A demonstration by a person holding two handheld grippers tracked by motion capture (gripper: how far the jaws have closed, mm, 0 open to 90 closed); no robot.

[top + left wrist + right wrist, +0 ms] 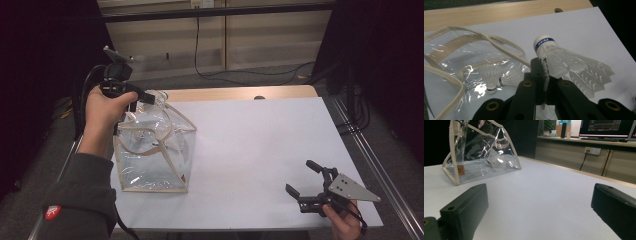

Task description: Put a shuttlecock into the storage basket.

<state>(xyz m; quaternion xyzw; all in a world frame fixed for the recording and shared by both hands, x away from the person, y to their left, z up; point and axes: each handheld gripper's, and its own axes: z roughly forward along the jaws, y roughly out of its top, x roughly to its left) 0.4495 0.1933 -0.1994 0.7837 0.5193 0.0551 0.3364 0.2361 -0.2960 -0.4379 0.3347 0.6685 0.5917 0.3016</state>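
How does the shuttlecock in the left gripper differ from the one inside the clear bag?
The held shuttlecock is clamped by its skirt in the left gripper above the bag, cork pointing up and away. The bagged shuttlecock lies loose on the bag's bottom, cork towards the camera. Both are white with a blue band around the cork.

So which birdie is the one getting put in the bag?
Find the clear bag at the left of the white table. Just above its open top, the left gripper pinches a white shuttlecock by its feathers. Unlike the shuttlecocks in the bag, it's outside.
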